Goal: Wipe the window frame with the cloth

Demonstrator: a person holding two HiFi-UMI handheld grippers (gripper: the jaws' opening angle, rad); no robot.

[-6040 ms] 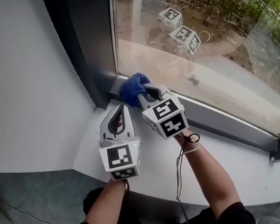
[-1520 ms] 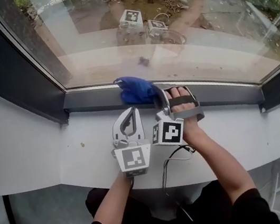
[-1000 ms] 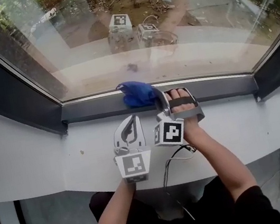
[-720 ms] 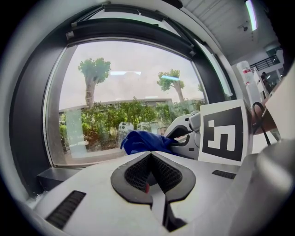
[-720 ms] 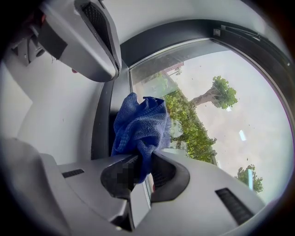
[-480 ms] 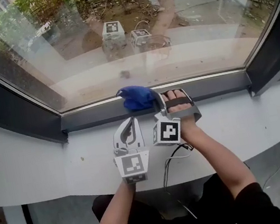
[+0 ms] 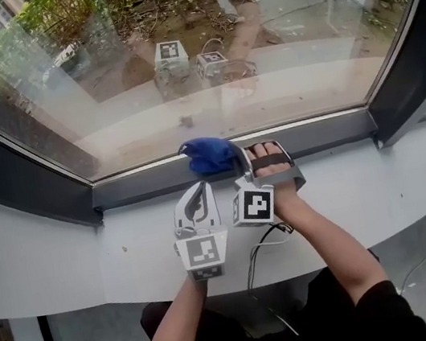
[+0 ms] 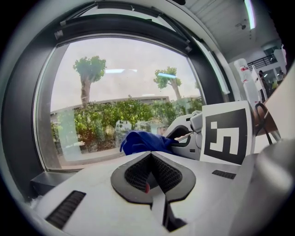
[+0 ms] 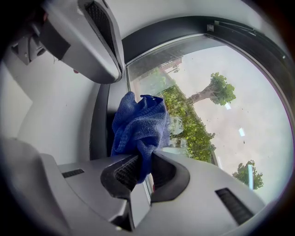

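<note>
A blue cloth point(image 7: 209, 156) is bunched against the dark grey bottom rail of the window frame point(image 7: 143, 183), near its middle. My right gripper point(image 7: 232, 159) is shut on the cloth and lies on its side on the white sill point(image 7: 362, 180). In the right gripper view the cloth point(image 9: 140, 125) stands up out of the closed jaws of that gripper point(image 9: 143, 168) beside the frame rail point(image 9: 98, 125). My left gripper point(image 7: 196, 188) rests on the sill just left of the right one, shut and holding nothing. The left gripper view shows its jaws point(image 8: 151, 156) meeting, with the cloth point(image 8: 141, 142) beyond.
Large glass pane point(image 7: 201, 53) above the rail mirrors both marker cubes. Dark frame uprights stand at the left point(image 7: 4, 145) and right point(image 7: 409, 57). The sill drops off at its near edge point(image 7: 334, 254). A cable point(image 7: 255, 260) hangs from the right gripper.
Six seconds ago the cloth was at the frame's left corner; the right gripper has carried it rightward along the bottom rail to the middle. The left gripper followed beside it. Little motion in the last half second.
</note>
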